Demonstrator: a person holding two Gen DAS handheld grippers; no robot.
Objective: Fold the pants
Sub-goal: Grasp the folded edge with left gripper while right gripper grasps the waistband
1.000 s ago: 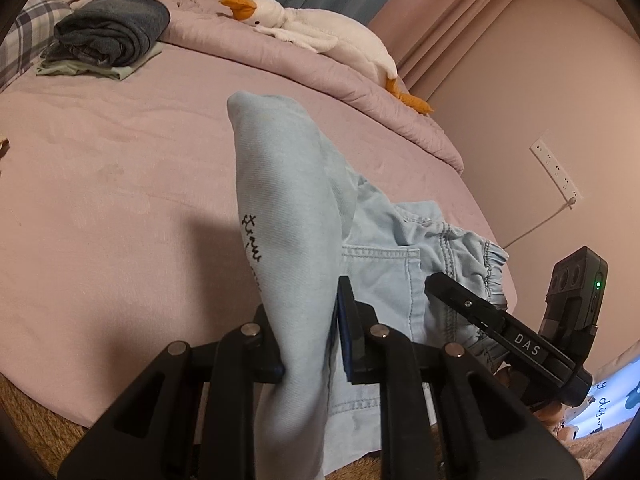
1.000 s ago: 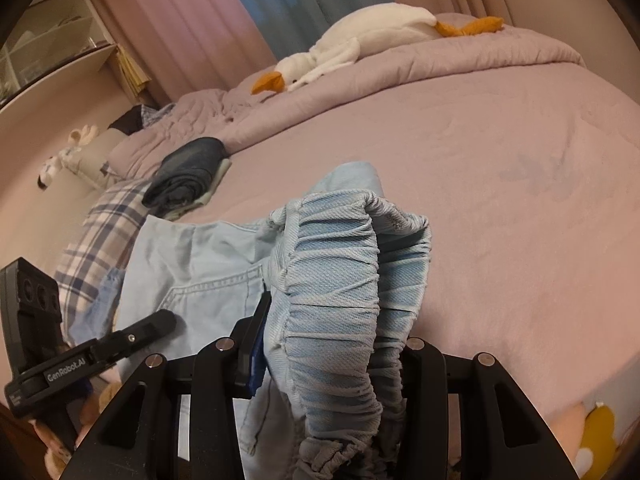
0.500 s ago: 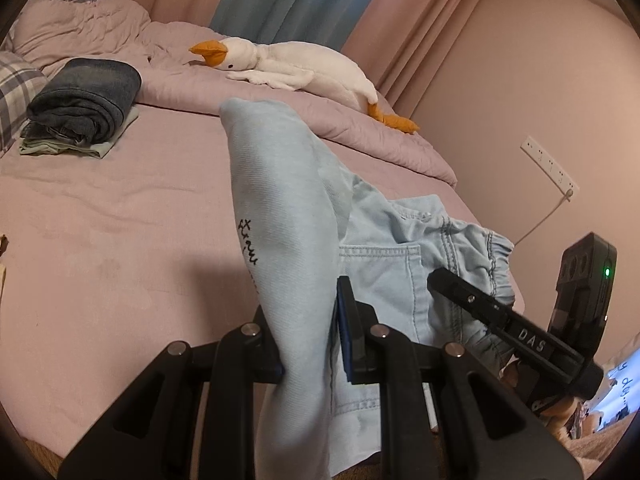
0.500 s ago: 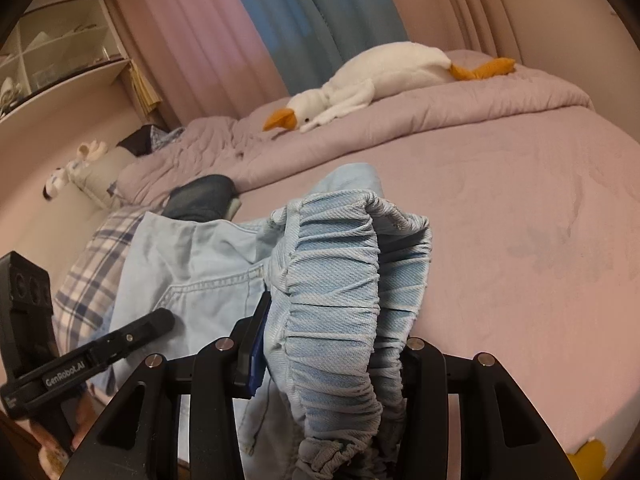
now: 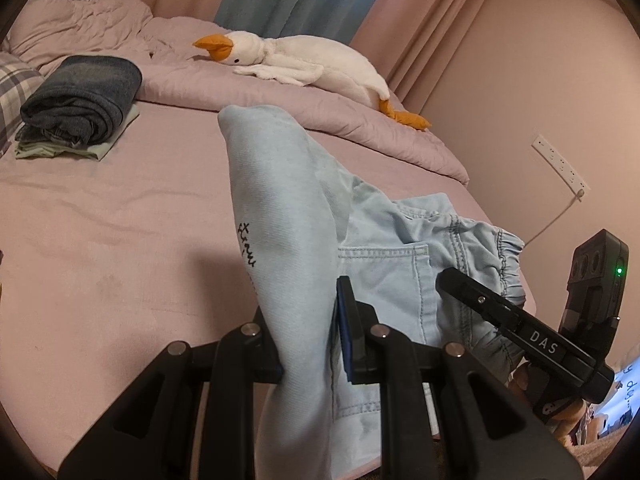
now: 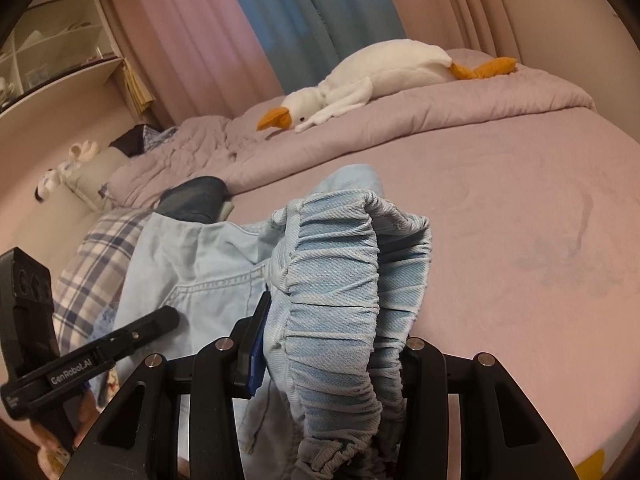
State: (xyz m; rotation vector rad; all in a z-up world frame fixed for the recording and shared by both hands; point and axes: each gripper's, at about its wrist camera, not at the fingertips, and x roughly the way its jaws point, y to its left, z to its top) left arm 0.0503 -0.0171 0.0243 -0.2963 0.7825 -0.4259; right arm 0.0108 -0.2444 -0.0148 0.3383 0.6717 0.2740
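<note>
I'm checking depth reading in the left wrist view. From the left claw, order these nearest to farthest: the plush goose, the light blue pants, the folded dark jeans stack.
1. Light blue pants: clamped in the left claw, at centre.
2. Folded dark jeans stack: upper left, on the bed sheet.
3. Plush goose: top centre, on the rumpled duvet by the curtains.

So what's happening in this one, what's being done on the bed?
A person is folding light-blue denim pants on a pink bed, with tongs in each hand. The left tongs are shut on a pant leg, which drapes over them. The right tongs grip the bunched elastic waistband. Both ends are held up off the sheet. A stack of folded clothes and a plush goose lie farther back.
</note>
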